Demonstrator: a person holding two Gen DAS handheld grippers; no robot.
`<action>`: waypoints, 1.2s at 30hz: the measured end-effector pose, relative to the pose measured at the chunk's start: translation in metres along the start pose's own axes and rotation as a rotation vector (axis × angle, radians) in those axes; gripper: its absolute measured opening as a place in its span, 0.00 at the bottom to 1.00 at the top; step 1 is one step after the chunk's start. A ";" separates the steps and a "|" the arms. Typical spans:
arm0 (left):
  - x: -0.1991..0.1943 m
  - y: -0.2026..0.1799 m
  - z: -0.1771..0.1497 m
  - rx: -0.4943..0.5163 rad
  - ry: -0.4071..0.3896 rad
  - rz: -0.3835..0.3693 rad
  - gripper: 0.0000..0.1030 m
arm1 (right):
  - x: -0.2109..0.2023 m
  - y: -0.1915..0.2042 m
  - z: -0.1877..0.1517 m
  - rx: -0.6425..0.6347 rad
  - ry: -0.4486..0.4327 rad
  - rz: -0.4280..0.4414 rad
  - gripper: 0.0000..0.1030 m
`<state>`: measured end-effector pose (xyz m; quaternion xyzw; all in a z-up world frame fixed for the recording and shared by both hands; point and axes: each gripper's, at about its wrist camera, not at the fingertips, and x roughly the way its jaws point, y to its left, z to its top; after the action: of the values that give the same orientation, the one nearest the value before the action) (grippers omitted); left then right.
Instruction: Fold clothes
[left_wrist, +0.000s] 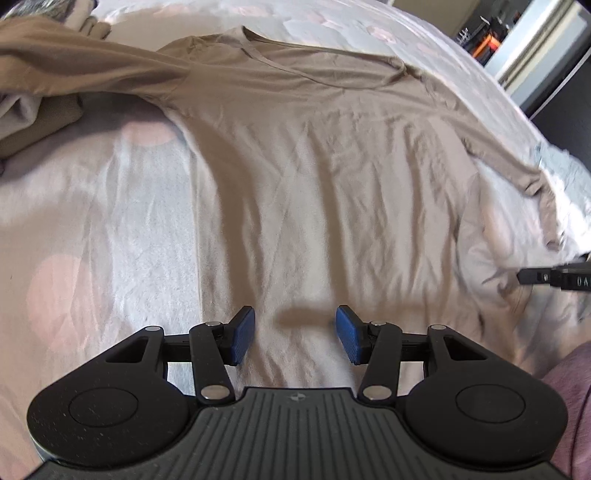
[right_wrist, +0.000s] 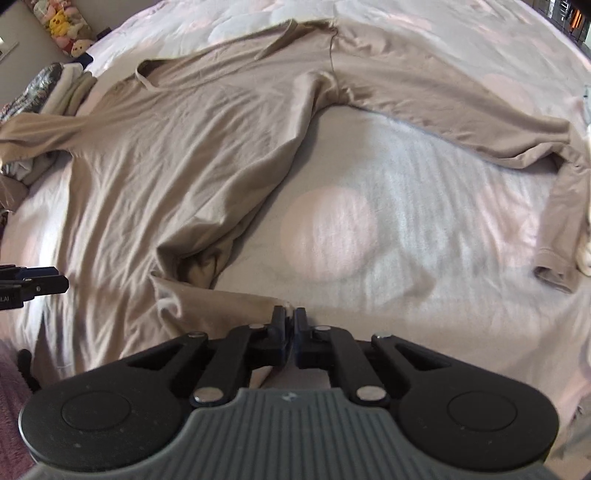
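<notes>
While the right hand-held gripper (right_wrist: 290, 317) pinches the shirt (right_wrist: 177, 147) hem, the left hand-held gripper (left_wrist: 295, 330) gapes; lettering unreadable.

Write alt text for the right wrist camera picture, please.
The right gripper, fingers shut, pinches the bottom corner of a tan long-sleeved shirt spread on a pale bed cover with pink circles. One sleeve stretches right; the left gripper shows at the left edge.

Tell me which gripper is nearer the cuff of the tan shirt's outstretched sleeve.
Right. The right gripper pinches the tan long-sleeved shirt's hem on the cuff's side; the left gripper hovers open over the shirt's lower middle.
</notes>
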<state>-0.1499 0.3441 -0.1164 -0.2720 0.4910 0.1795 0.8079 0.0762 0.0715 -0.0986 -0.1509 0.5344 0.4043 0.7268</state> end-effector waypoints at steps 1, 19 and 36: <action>-0.005 0.003 0.001 -0.014 0.005 -0.005 0.45 | -0.011 0.000 -0.002 -0.004 -0.014 0.003 0.05; -0.031 0.019 -0.009 -0.027 0.291 0.132 0.50 | -0.054 -0.019 -0.064 -0.121 0.095 -0.046 0.05; 0.024 0.005 -0.025 -0.187 0.576 0.221 0.50 | 0.007 -0.046 -0.031 -0.204 0.108 0.183 0.05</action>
<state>-0.1593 0.3329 -0.1485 -0.3296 0.7076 0.2261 0.5827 0.0911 0.0253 -0.1267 -0.1960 0.5404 0.5123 0.6380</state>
